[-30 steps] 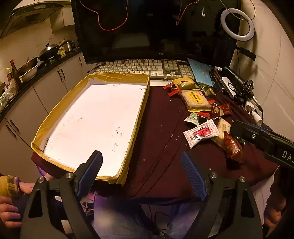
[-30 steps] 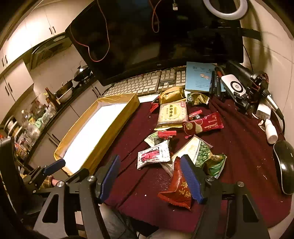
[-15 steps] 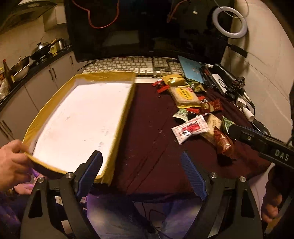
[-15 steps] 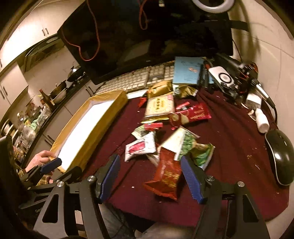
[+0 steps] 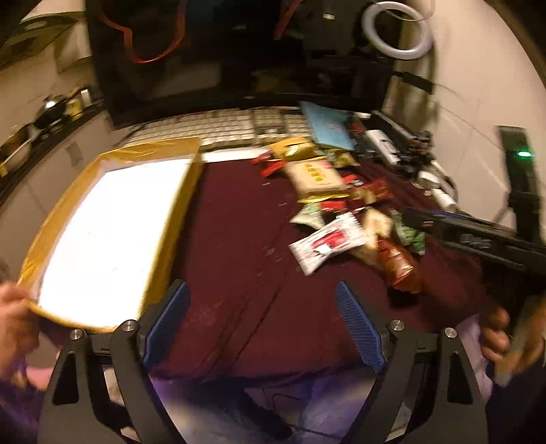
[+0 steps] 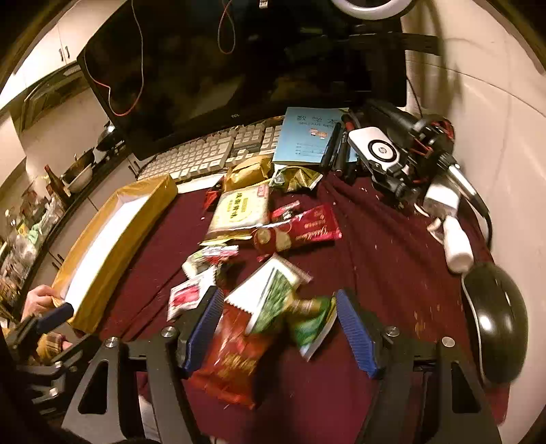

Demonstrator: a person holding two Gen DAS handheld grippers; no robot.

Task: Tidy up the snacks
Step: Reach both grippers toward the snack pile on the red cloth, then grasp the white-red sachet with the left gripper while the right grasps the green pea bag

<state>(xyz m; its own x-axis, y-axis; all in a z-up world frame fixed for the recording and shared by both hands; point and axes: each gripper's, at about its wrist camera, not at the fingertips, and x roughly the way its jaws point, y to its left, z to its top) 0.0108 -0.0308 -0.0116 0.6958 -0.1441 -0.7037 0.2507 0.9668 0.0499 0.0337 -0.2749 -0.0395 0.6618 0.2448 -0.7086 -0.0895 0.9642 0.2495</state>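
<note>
Two grippers, left (image 5: 261, 312) and right (image 6: 278, 319), had fingers spread apart; the right one straddled crinkled red (image 6: 232, 362) and green snack packets (image 6: 307, 324)

Dim warm light, motion blur, fisheye-bent edges

A maroon-clothed worktop (image 6: 382, 246) stands by a pale wall (image 6: 494, 112); a lit ring light (image 5: 397, 30) above; kitchen cabinets (image 6: 65, 51) left.

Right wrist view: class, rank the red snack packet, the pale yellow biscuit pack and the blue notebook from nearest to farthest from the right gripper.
1. Red snack packet: between the open right gripper fingers.
2. Pale yellow biscuit pack: mid-table, ahead.
3. Blue notebook: far back, on the keyboard.
</note>
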